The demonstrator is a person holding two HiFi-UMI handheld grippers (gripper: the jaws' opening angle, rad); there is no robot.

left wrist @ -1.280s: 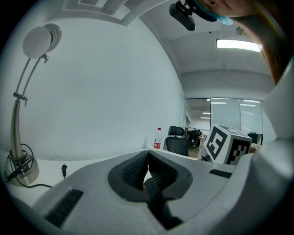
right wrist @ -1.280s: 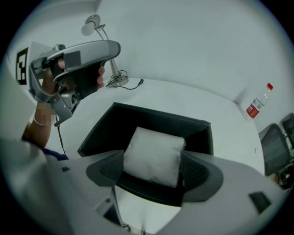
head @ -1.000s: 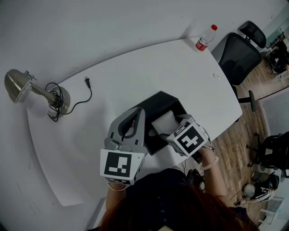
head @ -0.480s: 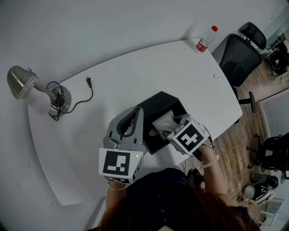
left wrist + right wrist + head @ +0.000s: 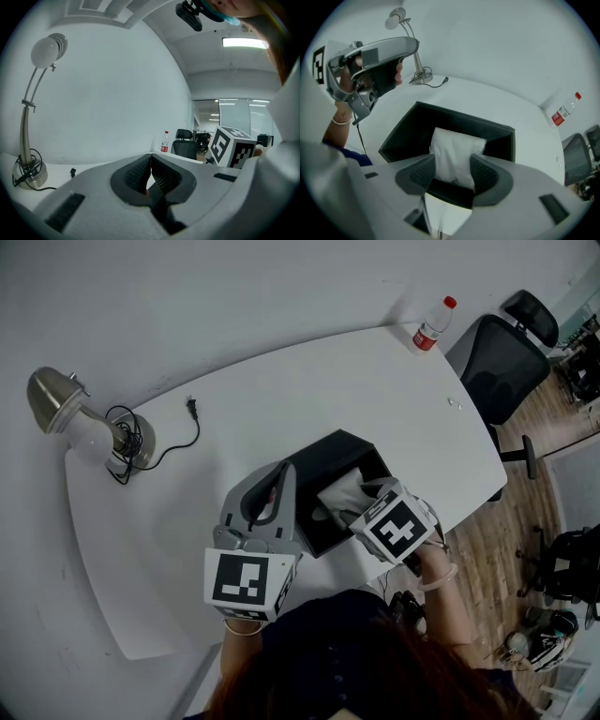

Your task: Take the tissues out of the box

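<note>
Black open-top box (image 5: 323, 448) sits near the front edge of the white bench (image 5: 309, 381). The tissues (image 5: 457, 145), a white soft bundle, stand upright in the box, top poking above the rim.

Right gripper (image 5: 354, 510) reaches into the box from the near right side. Its jaws are closing on the tissues, one pad on each side of the bundle and both touching it. The bundle looks pinched in where the pads meet it. Lower end of the tissues is still down in the box.

Left gripper (image 5: 150, 161) is just left of the box, held above the bench and not touching the box. Jaws together, nothing between them. It points across the bench toward the wall. The person's left hand (image 5: 344, 79) shows on its handle in the right gripper view.

Other stuff:
- A metal desk lamp (image 5: 52, 399) is at the far left corner of the bench, with its cord coiled at the base and the plug (image 5: 194, 410) lying loose on the bench.
- A water bottle (image 5: 432, 326) with a red cap is at the far right corner.
- A black office chair (image 5: 506, 357) is off the bench to the right.
</note>
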